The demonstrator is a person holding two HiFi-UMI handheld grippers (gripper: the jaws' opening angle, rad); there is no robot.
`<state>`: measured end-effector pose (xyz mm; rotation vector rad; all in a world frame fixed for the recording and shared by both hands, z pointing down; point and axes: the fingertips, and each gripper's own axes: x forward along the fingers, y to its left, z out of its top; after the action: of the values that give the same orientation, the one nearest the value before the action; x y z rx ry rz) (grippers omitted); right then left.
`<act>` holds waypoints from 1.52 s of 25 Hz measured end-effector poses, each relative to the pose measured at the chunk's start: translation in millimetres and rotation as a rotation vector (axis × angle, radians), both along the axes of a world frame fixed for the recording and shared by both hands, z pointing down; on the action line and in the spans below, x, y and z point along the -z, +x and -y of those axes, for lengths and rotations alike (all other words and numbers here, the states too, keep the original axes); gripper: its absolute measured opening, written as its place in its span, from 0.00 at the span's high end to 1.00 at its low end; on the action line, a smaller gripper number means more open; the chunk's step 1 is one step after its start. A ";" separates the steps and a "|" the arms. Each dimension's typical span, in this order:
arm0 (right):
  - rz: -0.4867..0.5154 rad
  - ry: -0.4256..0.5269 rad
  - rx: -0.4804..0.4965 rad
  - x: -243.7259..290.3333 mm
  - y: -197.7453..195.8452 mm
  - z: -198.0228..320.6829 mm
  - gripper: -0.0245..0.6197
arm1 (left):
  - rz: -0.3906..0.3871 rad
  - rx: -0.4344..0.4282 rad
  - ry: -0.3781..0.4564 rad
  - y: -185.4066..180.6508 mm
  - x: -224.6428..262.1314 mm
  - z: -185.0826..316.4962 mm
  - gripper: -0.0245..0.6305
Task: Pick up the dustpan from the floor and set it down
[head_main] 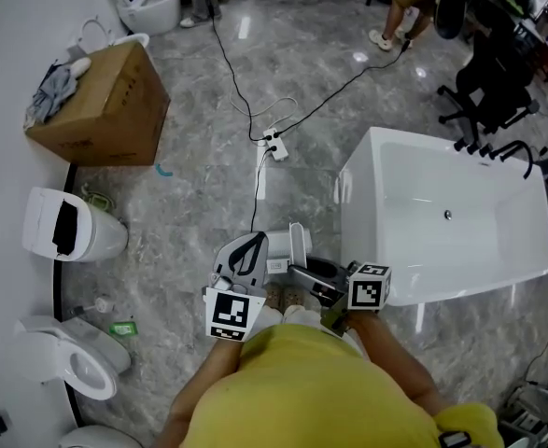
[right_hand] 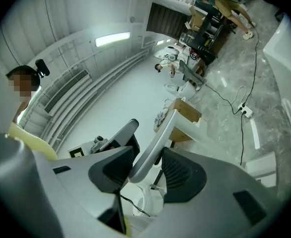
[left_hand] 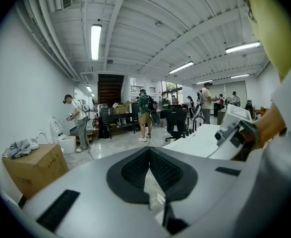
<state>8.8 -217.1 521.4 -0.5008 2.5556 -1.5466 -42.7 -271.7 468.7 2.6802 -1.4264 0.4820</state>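
Right tongs [right_hand: 147,157] are partly open and clamped on the dustpan [right_hand: 157,133], both dark ribbed pads pressing on the flat white handle, which rises up and away between them. From the head view the dustpan [head_main: 298,241] is off the floor [head_main: 208,157], held out in front of the person, with the white bathtub [head_main: 535,250] just to the right. Left tongs [left_hand: 149,155] are closed, pad tips touching, nothing between them, and they hang close beside the load without carrying it.

On handling, this looks like thin moulded plastic: light, fairly stiff, but smooth enough to slide between the pads. The handle is a narrow curved blade, so the sound hold is across its flat faces, as here. I judge a grip lower, nearer the pan end, would swing less. The pan itself is mostly hidden behind the tongs, so its tilt cannot be told. Set it down gently; it should tolerate a bump, but could skid on that polished floor
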 end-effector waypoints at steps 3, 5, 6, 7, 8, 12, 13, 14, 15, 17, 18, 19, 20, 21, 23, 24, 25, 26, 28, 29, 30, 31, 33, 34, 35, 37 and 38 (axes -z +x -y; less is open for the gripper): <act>-0.010 0.022 -0.006 5.2 4.3 -1.0 0.68 | -0.002 -0.011 -0.005 3.7 -2.0 -1.1 0.96; -0.018 0.034 -0.007 8.2 6.8 -0.3 0.68 | -0.004 -0.015 -0.010 5.9 -3.1 -0.9 0.96; -0.021 0.037 -0.008 9.6 8.0 0.6 0.68 | -0.006 -0.017 -0.011 6.9 -3.2 -0.6 0.96; -0.024 0.039 -0.012 11.0 9.1 1.8 0.68 | -0.009 -0.018 -0.012 7.7 -3.1 -0.1 0.96; -0.024 0.042 -0.017 12.6 10.1 3.3 0.68 | -0.010 -0.020 -0.011 8.3 -2.8 0.5 0.96; 0.001 0.042 -0.051 21.5 13.6 12.0 0.68 | -0.012 -0.023 -0.009 8.5 -2.4 3.2 0.96; 0.003 0.043 -0.055 23.2 14.1 14.2 0.68 | -0.013 -0.022 -0.009 8.0 -2.6 3.9 0.96; 0.002 0.046 -0.056 24.7 14.4 16.2 0.68 | -0.013 -0.022 -0.010 7.1 -2.8 4.5 0.96; 0.003 0.048 -0.057 26.3 14.2 18.1 0.68 | -0.013 -0.021 -0.011 5.9 -3.1 5.1 0.96; 0.007 0.050 -0.060 30.6 13.2 21.4 0.68 | -0.014 -0.020 -0.013 3.1 -3.1 6.5 0.96; 0.010 0.052 -0.062 32.8 12.6 23.0 0.68 | -0.015 -0.020 -0.014 2.1 -3.3 7.4 0.96; 0.013 0.053 -0.063 34.7 12.1 24.5 0.68 | -0.016 -0.019 -0.016 1.5 -3.7 8.4 0.96; 0.017 0.054 -0.065 36.2 11.6 26.0 0.68 | -0.016 -0.019 -0.017 1.2 -4.4 9.6 0.96; 0.021 0.054 -0.067 37.3 10.8 27.4 0.68 | -0.017 -0.019 -0.018 1.0 -5.1 10.7 0.96; 0.024 0.054 -0.066 37.8 8.1 29.7 0.67 | -0.017 -0.021 -0.020 0.4 -6.4 12.7 0.96; 0.023 0.054 -0.065 37.1 6.5 30.8 0.67 | -0.018 -0.022 -0.021 -0.1 -7.0 13.7 0.96; 0.020 0.054 -0.063 35.8 5.0 32.0 0.67 | -0.018 -0.023 -0.021 -0.7 -7.4 14.6 0.96; 0.016 0.052 -0.062 33.6 3.5 33.6 0.67 | -0.019 -0.024 -0.022 -1.4 -8.0 15.7 0.96; 0.006 0.049 -0.065 26.2 1.7 37.3 0.67 | -0.021 -0.024 -0.025 -2.7 -9.5 17.8 0.96; -0.002 0.047 -0.066 20.8 1.5 39.2 0.67 | -0.022 -0.024 -0.027 -2.9 -10.5 18.5 0.96; -0.013 0.047 -0.066 14.8 1.7 41.0 0.67 | -0.023 -0.024 -0.030 -2.6 -11.6 19.0 0.96; -0.024 0.045 -0.064 9.2 1.7 42.6 0.67 | -0.023 -0.025 -0.032 -2.1 -12.8 19.5 0.96; -0.040 0.041 -0.057 -0.3 0.9 46.0 0.67 | -0.021 -0.027 -0.038 -1.7 -14.8 20.5 0.96; -0.046 0.038 -0.053 -5.2 0.4 48.0 0.67 | -0.021 -0.026 -0.042 -2.0 -15.8 21.3 0.96; -0.052 0.033 -0.050 -10.7 0.0 50.4 0.68 | -0.022 -0.025 -0.047 -2.6 -16.8 22.2 0.96; -0.068 0.023 -0.049 -23.1 -0.8 55.5 0.68 | -0.024 -0.022 -0.057 -3.6 -18.7 23.8 0.96; -0.077 0.016 -0.051 -29.6 -1.0 58.0 0.68 | -0.024 -0.022 -0.061 -4.1 -19.5 24.4 0.96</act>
<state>7.7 -275.1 551.0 -0.6303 2.5874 -1.5167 -46.8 -296.1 488.1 2.6480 -1.3548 0.4850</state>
